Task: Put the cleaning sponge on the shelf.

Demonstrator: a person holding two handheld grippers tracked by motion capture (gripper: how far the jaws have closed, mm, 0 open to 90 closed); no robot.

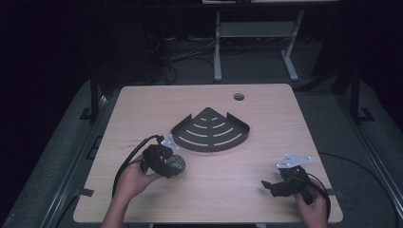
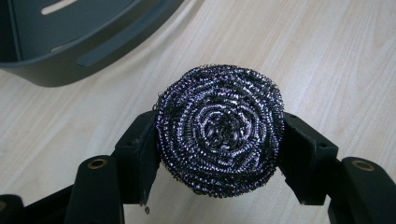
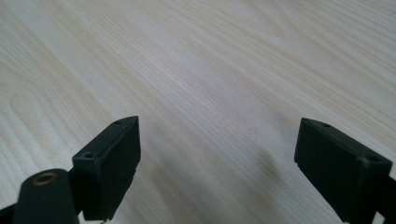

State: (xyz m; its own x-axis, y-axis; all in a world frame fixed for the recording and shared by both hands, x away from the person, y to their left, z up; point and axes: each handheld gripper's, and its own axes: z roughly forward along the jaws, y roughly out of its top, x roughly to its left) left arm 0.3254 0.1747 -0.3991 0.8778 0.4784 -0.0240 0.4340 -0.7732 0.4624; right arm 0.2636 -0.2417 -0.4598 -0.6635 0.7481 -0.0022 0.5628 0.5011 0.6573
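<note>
A round steel-wool scouring pad [image 2: 219,130] sits squeezed between the two black jaws of my left gripper [image 2: 218,154], just above the wooden table. In the high view the same pad [image 1: 177,164] shows at the tip of the left gripper [image 1: 174,165], near the table's front left, just short of a dark grey quarter-round corner shelf [image 1: 210,129]. A corner of that shelf [image 2: 70,42] fills the upper left of the left gripper view. My right gripper [image 1: 267,185] rests at the front right. Its jaws stand wide apart over bare wood, right gripper [image 3: 217,154] holding nothing.
The light wooden table [image 1: 266,123] has a round cable hole [image 1: 238,97] near its far edge. Cables trail from both grippers. A white desk frame [image 1: 256,33] stands on the dark floor beyond the table.
</note>
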